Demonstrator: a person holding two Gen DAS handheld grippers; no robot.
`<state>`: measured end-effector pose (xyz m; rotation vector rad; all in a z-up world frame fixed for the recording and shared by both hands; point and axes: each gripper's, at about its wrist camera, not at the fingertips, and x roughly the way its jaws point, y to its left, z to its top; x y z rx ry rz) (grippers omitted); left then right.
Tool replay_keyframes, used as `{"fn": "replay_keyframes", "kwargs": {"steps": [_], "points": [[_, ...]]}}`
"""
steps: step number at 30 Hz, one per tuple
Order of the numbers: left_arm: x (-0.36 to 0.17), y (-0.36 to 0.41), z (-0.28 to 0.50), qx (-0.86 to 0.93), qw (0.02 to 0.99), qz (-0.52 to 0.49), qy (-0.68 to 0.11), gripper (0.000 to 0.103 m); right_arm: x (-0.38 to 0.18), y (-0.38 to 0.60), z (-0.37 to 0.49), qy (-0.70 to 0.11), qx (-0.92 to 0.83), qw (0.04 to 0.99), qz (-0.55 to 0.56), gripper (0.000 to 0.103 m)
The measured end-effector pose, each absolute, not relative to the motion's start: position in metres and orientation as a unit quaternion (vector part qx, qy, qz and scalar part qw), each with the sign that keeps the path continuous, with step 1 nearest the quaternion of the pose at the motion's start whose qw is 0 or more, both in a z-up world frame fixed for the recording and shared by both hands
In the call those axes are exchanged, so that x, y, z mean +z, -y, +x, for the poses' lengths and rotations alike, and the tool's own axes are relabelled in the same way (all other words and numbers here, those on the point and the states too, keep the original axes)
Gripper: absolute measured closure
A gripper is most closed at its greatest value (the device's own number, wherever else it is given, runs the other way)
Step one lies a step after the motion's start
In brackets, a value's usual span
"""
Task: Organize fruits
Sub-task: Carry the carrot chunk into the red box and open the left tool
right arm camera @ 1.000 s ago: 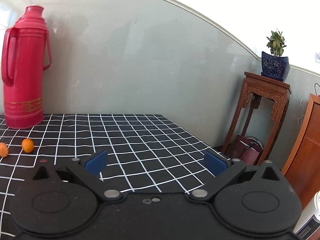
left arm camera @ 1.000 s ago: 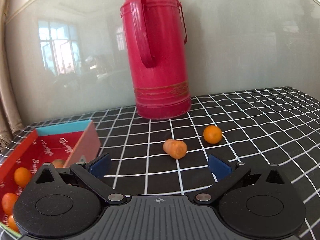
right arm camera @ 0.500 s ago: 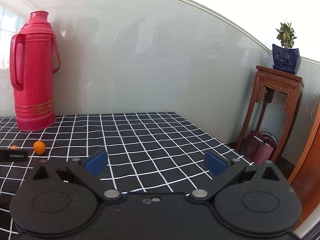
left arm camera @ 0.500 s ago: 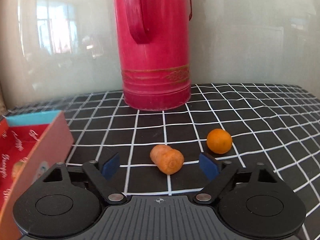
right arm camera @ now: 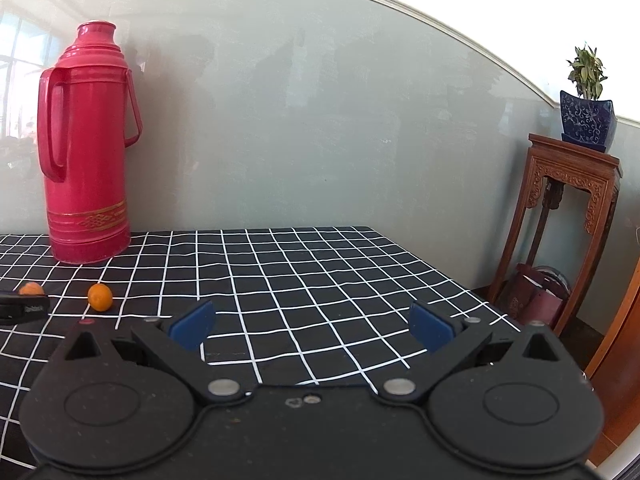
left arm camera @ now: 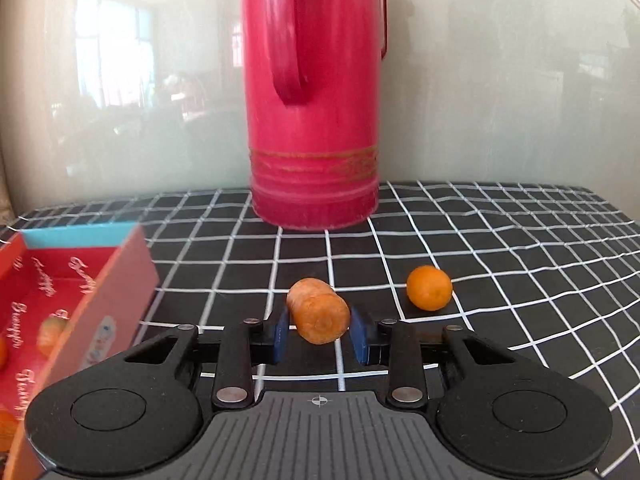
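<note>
Checked tablecloth (left arm camera: 500,248), left gripper (left arm camera: 319,334) fingers closing on carrot piece (left arm camera: 318,311), right gripper (right arm camera: 312,326) fingers apart, empty.

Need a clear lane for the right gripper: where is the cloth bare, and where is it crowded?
Bare: the checked cloth from the red thermos across to its right edge, ahead of the open right gripper. Crowded: the left gripper closing around the carrot piece, the small orange beside it, and the red box at left.

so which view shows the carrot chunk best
The left wrist view: the carrot chunk sits close and central between the closing left gripper pads. In the right wrist view only its top shows, tiny, behind the gripper.
</note>
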<state>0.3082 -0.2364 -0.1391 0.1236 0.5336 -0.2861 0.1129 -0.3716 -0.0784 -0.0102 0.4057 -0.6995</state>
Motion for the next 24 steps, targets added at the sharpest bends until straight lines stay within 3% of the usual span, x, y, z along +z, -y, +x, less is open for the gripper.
{"fn": "replay_keyframes", "kwargs": {"steps": [7, 13, 24], "points": [[-0.108, 0.187, 0.273, -0.087, 0.973, 0.073, -0.202, 0.07, -0.078, 0.362, 0.117, -0.197, -0.325, 0.925, -0.01, 0.006], [-0.1, 0.124, 0.279, -0.001, 0.977, 0.074, -0.202, 0.07, -0.08, 0.348, 0.124, -0.201, -0.304, 0.931, -0.015, 0.006], [-0.124, 0.06, 0.294, 0.049, 0.955, 0.038, -0.289, 0.07, -0.084, 0.316, 0.145, -0.212, -0.263, 0.941, -0.03, 0.006]]}}
